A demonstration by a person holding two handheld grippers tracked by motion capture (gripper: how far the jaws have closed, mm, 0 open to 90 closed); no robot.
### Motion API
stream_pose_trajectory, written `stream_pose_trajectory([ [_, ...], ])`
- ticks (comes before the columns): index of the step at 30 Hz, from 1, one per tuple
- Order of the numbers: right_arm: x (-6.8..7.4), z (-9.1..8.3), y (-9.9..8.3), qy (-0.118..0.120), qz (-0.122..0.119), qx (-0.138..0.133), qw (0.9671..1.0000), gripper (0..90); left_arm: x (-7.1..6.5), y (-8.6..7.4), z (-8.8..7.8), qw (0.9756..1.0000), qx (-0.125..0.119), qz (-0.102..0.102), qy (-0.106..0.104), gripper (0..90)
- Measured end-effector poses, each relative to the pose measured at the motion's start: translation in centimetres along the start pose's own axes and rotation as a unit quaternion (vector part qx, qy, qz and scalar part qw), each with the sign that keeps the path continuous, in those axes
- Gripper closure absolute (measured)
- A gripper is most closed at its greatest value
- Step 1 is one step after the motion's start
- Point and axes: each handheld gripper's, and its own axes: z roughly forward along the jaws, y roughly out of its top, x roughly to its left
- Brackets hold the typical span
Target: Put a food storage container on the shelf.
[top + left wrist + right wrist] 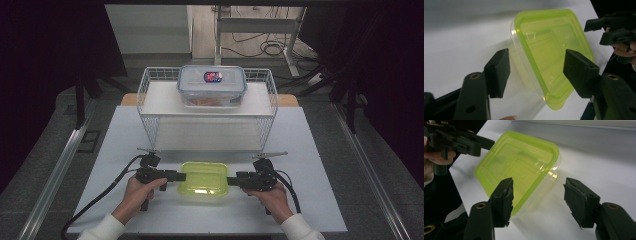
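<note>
Both tongs, left and right, flank my green-lidded box on the table, jaws spread around its ends, not yet clamped. Gripping and lifting remain, perhaps toward the wire basket.

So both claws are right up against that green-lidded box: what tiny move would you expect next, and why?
Probably both grippers close a little further onto the box's ends. The left gripper and right gripper each have an end of the green-lidded container between open jaws, with a gap beside the pads, so nothing is gripped yet. The container sits on the white table.
</note>
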Motion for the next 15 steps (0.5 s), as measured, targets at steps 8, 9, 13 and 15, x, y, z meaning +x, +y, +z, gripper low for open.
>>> stream_pose_trajectory([
  [8, -0.3, 1.3, 0.0, 0.011, 0.03, 0.005, 0.9995, 45.1, 0.2, -0.1, 0.4, 0.9999, 0.011, -0.005, -0.012, 47.0],
  [9, -0.3, 1.4, 0.0, 0.013, 0.032, 0.006, 0.9994, 45.7, 0.2, -0.1, 0.5, 0.9998, 0.012, -0.007, -0.013, 47.3],
  [13, -0.4, 1.9, -0.1, 0.02, 0.039, 0.007, 0.999, 50.3, 0.2, -0.1, 0.5, 0.9997, 0.011, -0.008, -0.02, 49.5],
  [15, -0.4, 2.0, -0.1, 0.024, 0.045, 0.007, 0.9987, 52.6, 0.2, -0.1, 0.5, 0.9997, 0.012, -0.009, -0.018, 50.5],
])
